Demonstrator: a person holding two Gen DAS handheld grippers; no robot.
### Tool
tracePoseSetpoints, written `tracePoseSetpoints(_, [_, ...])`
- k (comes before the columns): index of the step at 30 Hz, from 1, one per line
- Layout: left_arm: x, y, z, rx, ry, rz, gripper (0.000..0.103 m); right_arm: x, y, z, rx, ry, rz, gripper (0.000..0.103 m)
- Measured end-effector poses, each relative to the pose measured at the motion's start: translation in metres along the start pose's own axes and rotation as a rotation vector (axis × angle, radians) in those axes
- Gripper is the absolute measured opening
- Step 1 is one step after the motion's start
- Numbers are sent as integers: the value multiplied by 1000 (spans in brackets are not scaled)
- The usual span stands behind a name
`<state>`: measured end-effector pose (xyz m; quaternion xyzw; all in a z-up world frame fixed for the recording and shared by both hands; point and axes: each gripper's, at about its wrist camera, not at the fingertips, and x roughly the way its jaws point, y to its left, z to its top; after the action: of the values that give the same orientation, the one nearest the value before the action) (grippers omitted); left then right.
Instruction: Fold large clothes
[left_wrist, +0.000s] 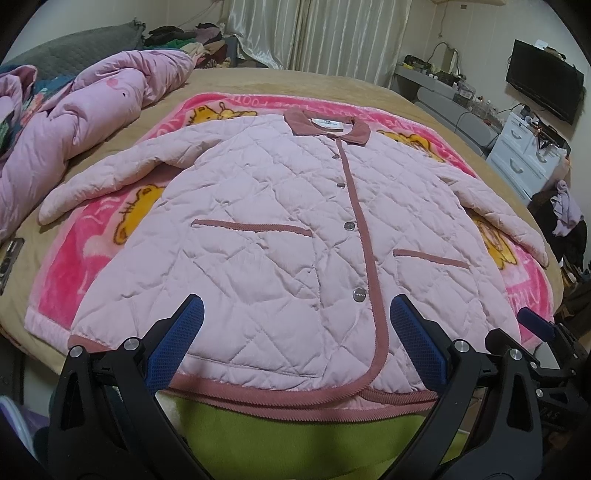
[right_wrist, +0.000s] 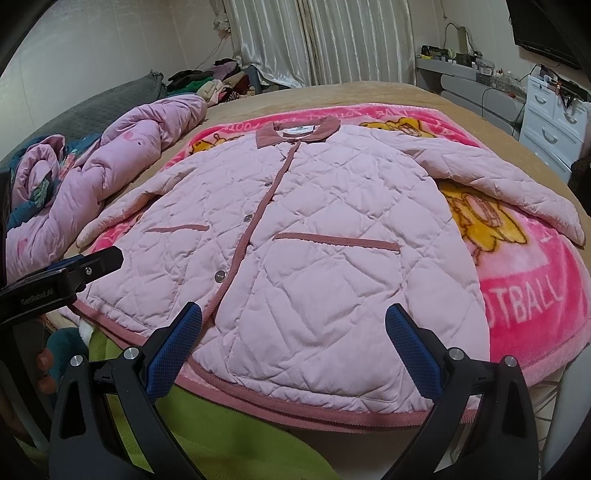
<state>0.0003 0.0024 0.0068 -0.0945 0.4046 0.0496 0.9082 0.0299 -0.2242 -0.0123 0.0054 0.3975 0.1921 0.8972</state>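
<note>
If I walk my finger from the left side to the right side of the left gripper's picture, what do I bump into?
Crumpled pink duvet → jacket's left-side sleeve → pink quilted jacket's snap-button front → jacket's right-side sleeve → white drawer unit → black TV on the wall.

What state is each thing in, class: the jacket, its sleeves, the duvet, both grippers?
Quilted jacket: spread flat, front up, buttoned, unfolded.
Sleeves: both stretched outward, not folded in.
Pink blanket: lying flat under the jacket.
Pink duvet: bunched up beside the blanket.
Left gripper: open, empty, above the hem.
Right gripper: open, empty, above the hem.
</note>
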Motion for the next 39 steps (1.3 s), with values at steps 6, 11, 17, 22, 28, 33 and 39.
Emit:
tracePoseSetpoints(6, [13, -1, 14, -13, 13, 7, 95, 9, -5, 13, -3, 11, -28, 99])
tracePoseSetpoints(11, [23, -3, 27, -4, 9, 18, 95, 18, -12, 27, 3, 11, -41, 99])
tracePoseSetpoints(17, [34, -6, 42, 0, 15, 19, 95, 28, -18, 44, 0, -3, -50, 99])
tracePoseSetpoints(22, [48, -8, 56, 6, 27, 39, 95, 33, -24, 60, 1, -34, -60, 99])
tracePoseSetpoints(28, [59, -14, 74, 5, 17, 42, 95, 42, -39, 83, 25, -56, -65, 99])
tracePoseSetpoints(33, [70, -21, 90, 16, 12, 42, 95, 51, -54, 99, 37, -62, -91, 99])
tracePoseSetpoints(39, [89, -30, 108, 35, 26, 51, 95, 62, -72, 113, 67, -68, -124, 99])
